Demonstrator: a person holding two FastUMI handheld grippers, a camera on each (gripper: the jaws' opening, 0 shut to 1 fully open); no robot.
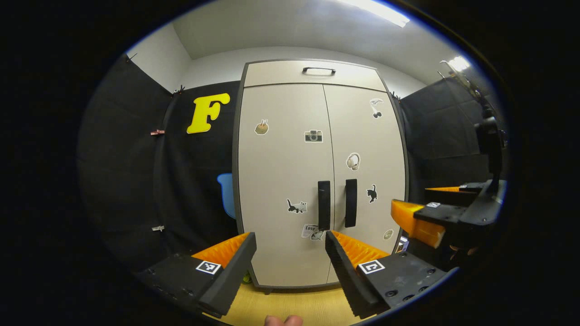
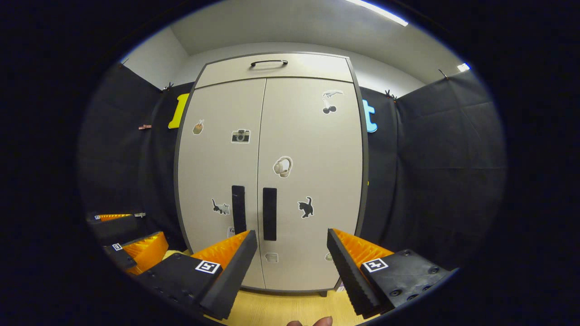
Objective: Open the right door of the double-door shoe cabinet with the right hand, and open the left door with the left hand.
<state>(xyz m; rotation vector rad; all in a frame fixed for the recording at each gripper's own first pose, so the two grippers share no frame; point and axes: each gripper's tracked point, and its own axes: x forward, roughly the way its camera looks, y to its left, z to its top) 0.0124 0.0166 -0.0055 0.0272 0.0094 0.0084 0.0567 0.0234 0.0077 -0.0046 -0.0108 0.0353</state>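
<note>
Cabinet (image 1: 281,181) stands upright on the wooden floor (image 1: 294,305) against the black cloth wall, both doors shut, filling the middle of the left gripper view and of the right gripper view (image 2: 272,181). Left door (image 1: 283,149) and right door (image 1: 367,136) meet at a thin seam, and two dark vertical handles sit just beside it, one on each side: the left handle (image 1: 324,205) and the right handle (image 1: 350,203), low on the doors, toward 6 o'clock of the cabinet front. A curved top handle (image 1: 319,70) sits on the panel above the doors at 12 o'clock. Small stickers dot both doors. The left gripper (image 1: 290,253) has its fingers spread wide with nothing between them, apart from the cabinet, the left handle showing just above the gap at 1 o'clock. The right gripper (image 2: 292,253) is likewise wide open and holds nothing, the right handle showing above its gap at 11 o'clock; it also shows at 3 o'clock in the left gripper view.
</note>
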